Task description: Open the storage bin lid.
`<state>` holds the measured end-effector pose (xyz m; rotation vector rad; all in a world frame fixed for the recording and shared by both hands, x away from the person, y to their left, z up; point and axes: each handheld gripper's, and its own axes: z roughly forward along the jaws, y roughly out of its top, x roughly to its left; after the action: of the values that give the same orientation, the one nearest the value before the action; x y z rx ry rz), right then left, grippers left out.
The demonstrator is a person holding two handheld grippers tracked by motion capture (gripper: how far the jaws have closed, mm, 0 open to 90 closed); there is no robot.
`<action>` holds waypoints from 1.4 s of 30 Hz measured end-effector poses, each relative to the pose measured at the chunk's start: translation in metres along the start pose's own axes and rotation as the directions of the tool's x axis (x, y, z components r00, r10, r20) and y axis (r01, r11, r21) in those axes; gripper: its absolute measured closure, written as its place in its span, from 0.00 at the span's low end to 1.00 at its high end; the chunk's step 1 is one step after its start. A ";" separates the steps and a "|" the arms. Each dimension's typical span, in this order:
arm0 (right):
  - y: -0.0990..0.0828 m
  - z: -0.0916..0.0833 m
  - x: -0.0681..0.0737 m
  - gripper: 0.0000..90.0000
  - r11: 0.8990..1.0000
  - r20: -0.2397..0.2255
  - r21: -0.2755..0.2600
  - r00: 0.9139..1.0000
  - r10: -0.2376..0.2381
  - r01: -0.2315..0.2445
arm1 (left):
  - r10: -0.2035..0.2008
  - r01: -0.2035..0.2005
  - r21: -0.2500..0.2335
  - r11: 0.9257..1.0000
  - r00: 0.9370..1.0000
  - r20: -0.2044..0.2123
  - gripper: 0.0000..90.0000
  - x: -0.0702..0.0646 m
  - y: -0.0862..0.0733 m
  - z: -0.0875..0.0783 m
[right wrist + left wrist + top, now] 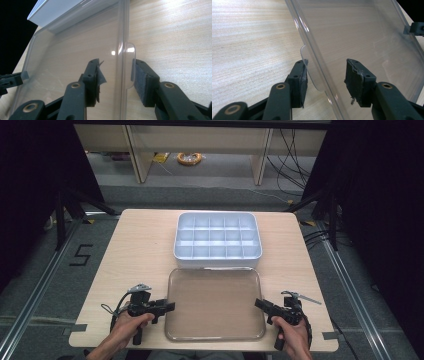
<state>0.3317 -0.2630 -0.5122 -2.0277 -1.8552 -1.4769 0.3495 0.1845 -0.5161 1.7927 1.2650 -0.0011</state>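
The clear, shallow, rectangular plastic lid (215,304) lies flat on the pale wooden table (135,250), its long sides running left to right across the near edge, with the white compartmented plastic organiser box (217,241) just beyond it and touching its far rim.

On the left, the left gripper (167,307) points inward at the lid's left short edge. In the left gripper view its black jaws stand apart and straddle that edge — the raised rim and its small clear tab (310,68) sit in the gap, one pad just outside the tab, the other over the lid's inner face, neither pressing.

On the right, the right gripper (260,304) mirrors it at the opposite short edge. In its own view the rim and its rounded tab (131,66) lie between the parted jaws, the outer pad close beside the tab, the inner one clear of the plastic.

So each hand is nearest its own end, and the lid's long axis runs straight from one gripper to the other — a closing pinch at both tabs would likely allow a level lift toward the box.
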 end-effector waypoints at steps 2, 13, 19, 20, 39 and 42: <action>0.000 0.000 0.000 0.65 1.000 0.001 0.001 1.000 0.009 -0.009 | 0.001 -0.001 0.005 1.000 1.000 0.002 0.58 0.000 0.000 0.000; 0.005 -0.003 -0.004 0.57 0.998 0.021 -0.043 0.999 0.040 -0.039 | 0.023 -0.025 -0.049 0.999 0.999 -0.043 0.55 0.000 0.003 -0.004; 0.005 -0.006 -0.001 0.53 0.999 0.017 -0.042 1.000 0.014 -0.014 | 0.015 -0.017 -0.055 0.998 0.999 -0.038 0.54 0.000 0.004 -0.006; 0.005 -0.005 -0.002 0.53 0.999 0.000 -0.048 1.000 -0.004 0.004 | 0.015 -0.017 -0.055 0.998 0.999 -0.035 0.54 0.000 0.005 -0.006; 0.010 -0.008 0.000 0.35 0.986 0.026 -0.121 0.993 -0.112 0.114 | 0.050 -0.051 -0.083 0.995 0.999 -0.012 0.38 0.000 0.008 -0.012; 0.010 -0.009 0.003 0.34 0.985 0.047 -0.123 0.993 -0.112 0.117 | 0.048 -0.048 -0.077 0.996 0.999 -0.003 0.36 -0.001 0.007 -0.011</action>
<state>0.3336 -0.2688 -0.5001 -2.0491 -1.9735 -1.6324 0.3494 0.1907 -0.5042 1.7560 1.2069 0.0753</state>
